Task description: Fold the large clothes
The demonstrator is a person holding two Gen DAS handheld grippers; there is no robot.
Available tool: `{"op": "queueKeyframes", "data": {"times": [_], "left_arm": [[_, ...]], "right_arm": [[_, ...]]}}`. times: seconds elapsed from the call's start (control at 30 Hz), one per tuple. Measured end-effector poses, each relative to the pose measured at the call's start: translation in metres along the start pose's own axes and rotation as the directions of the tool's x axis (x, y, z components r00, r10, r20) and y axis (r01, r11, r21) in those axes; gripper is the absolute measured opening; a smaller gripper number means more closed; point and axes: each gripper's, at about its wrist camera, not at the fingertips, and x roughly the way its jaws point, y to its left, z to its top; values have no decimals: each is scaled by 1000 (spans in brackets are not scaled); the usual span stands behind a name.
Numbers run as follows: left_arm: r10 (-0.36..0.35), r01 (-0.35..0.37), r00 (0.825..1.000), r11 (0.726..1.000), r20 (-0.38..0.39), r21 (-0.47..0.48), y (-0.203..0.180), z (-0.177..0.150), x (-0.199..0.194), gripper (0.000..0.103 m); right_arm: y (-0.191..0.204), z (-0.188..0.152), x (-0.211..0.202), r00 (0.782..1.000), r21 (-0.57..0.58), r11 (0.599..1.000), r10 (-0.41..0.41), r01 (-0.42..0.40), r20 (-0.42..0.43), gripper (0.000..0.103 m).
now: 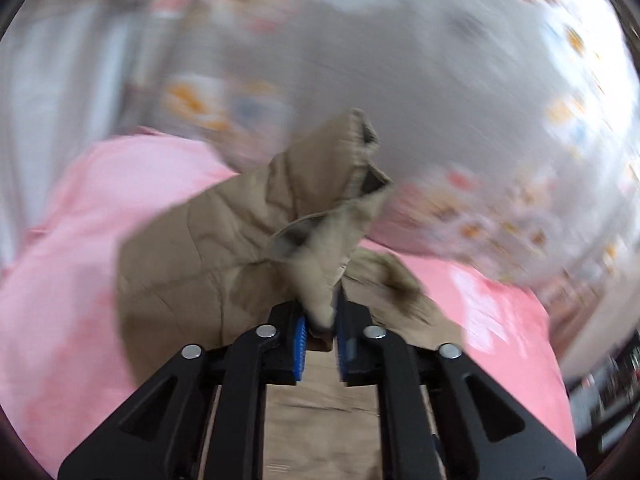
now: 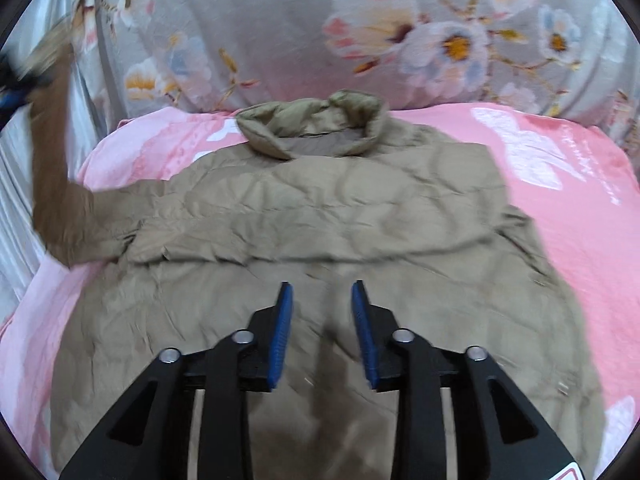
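1. Across the bed (image 2: pixel 580 216), the jacket (image 2: pixel 320 208) lies flat, collar far, ready for folding.
2. Its sleeve (image 1: pixel 320 208) is lifted, pinched by the left hand-held gripper (image 1: pixel 321 330), probably to fold inward.
3. Right hand-held gripper (image 2: pixel 322 328) hovers open, empty.

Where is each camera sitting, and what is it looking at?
Left wrist: it sits on the left gripper, looking along its fingers, which pinch the sleeve held up before the floral bedding.
Right wrist: it sits on the right gripper, looking down over its open fingers at the tan jacket spread on the pink sheet.
Shared: both show the jacket, pink sheet and floral bedding; the raised sleeve appears blurred at the right view's left edge.
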Motion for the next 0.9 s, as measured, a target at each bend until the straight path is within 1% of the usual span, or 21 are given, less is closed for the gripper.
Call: {"op": "queueKeyframes", "data": {"times": [0.03,0.07,0.13,0.17,0.2,0.23,0.27,0.33,0.37,0.4,0.43,0.47,0.5,0.57,0.63,0.73,0.77,0.8,0.83,0.87,0.9], "left_arm": [[-28,28,999,1000,-22,13,-16,-11,13,34],[-44,45,998,999,-46,14,-27,-23,23,60],[-68,68,993,998,-91,-6,-42,-48,38,84],[-85,83,990,996,-110,-30,-43,-63,46,87],[-111,105,986,993,-123,-47,-43,-73,48,88],[-147,137,978,988,-145,-72,-38,-82,48,91],[-171,158,974,983,-151,-93,-34,-89,42,91],[-205,183,969,971,-138,-157,-8,-96,28,92],[-208,183,970,966,-128,-183,4,-94,25,94],[-201,172,973,959,-114,-226,26,-95,18,94],[-187,154,977,954,-106,-257,38,-95,15,94],[-153,119,984,946,-91,-301,61,-96,8,94],[-103,69,991,940,-85,-333,83,-98,3,94],[-19,-14,996,931,-85,-365,116,-101,-4,94],[52,-91,993,911,-108,-402,147,-108,-9,93],[75,-124,989,893,-127,-432,169,-117,-16,91],[82,-132,988,894,-132,-429,172,-119,-16,90],[88,-139,986,896,-139,-421,173,-122,-16,90],[88,-142,985,899,-145,-415,173,-123,-16,88],[80,-137,985,902,-154,-409,171,-123,-14,87],[67,-126,985,904,-157,-408,171,-123,-13,87]], "right_arm": [[-8,-4,-6,1000,12,1000,-10,10,-1,36],[-13,-7,-9,1000,21,1000,-17,17,-4,36],[-26,-12,-17,1000,36,999,-29,29,-5,39],[-30,-13,-20,999,39,999,-34,34,2,44],[-32,-14,-21,999,39,999,-36,36,5,48],[-35,-13,-22,999,42,999,-34,34,10,53],[-37,-12,-22,1000,49,999,-20,20,12,57],[-39,-6,-16,999,81,996,35,-35,5,58],[-37,-2,-13,998,97,993,60,-60,1,59],[-35,3,-8,995,113,989,97,-96,-4,60],[-31,7,-3,992,122,984,129,-127,-7,62],[-26,13,5,984,133,976,176,-172,-17,63],[-19,19,15,975,143,967,220,-213,-32,63],[-6,29,33,960,143,954,273,-263,-56,63],[10,36,52,955,121,954,286,-275,-78,63],[33,41,82,949,95,960,277,-265,-150,62],[38,41,87,949,86,962,269,-258,-165,50],[42,42,92,949,74,964,264,-255,-172,34],[47,47,93,953,46,970,243,-239,-179,3],[49,52,90,955,32,970,243,-241,-168,3],[50,61,81,962,17,970,241,-241,-130,3]]}}
